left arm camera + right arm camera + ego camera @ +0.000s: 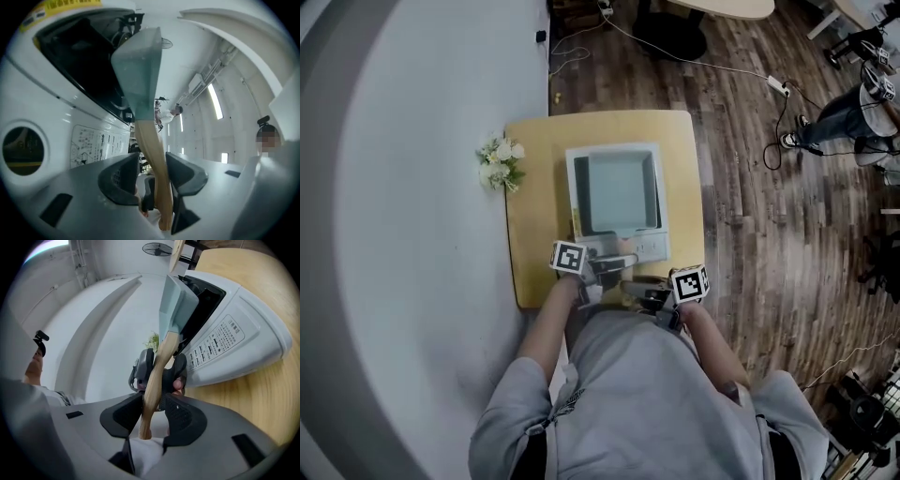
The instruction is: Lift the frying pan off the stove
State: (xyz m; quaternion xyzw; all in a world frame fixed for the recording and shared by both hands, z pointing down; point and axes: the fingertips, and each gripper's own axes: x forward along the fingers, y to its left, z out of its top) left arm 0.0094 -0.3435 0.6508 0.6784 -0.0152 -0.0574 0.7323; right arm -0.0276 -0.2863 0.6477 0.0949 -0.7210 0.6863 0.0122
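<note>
A square pale grey-green frying pan sits on a white induction stove on a small wooden table. Its light wooden handle points toward me. The handle passes between the jaws of my left gripper, lying against the right jaw with a gap to the left one. My right gripper straddles the handle's end, and the handle leans on its left jaw, clear of the right. Both grippers are open. In the head view the left gripper and right gripper meet at the table's near edge.
A bunch of white flowers lies at the table's left edge beside a curved white wall. The stove's printed control panel faces me. Cables and a power strip run over the wooden floor, and a seated person is at the right.
</note>
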